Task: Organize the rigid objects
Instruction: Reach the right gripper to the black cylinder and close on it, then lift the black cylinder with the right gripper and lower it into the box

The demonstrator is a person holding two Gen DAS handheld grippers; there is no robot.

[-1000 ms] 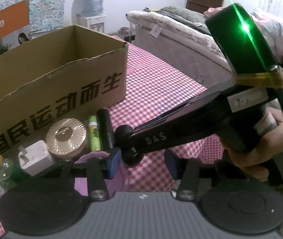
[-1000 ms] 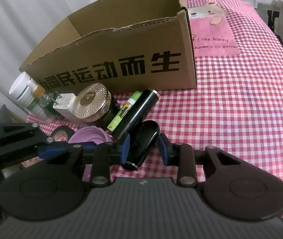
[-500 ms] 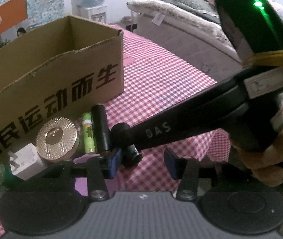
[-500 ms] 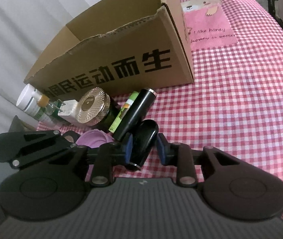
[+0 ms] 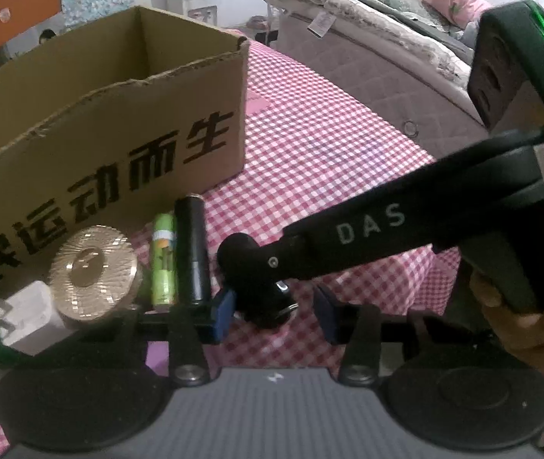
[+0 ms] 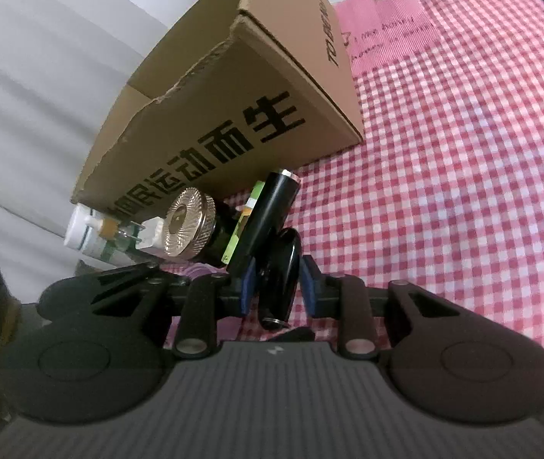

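Left view: my left gripper (image 5: 275, 311) gapes, holding nothing, over cloth (image 5: 329, 160); box (image 5: 118, 134) behind | Right view: right gripper (image 6: 276, 287) clamped on black tube (image 6: 281, 267), beside box (image 6: 233, 114) | step: pick-up | next: lift, clear rim, drop inside.

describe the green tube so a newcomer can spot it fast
Start at the cardboard box. At its printed front wall lies a row of small items. The green tube lies flat between the gold lid and the black tube: the only bright green thing.
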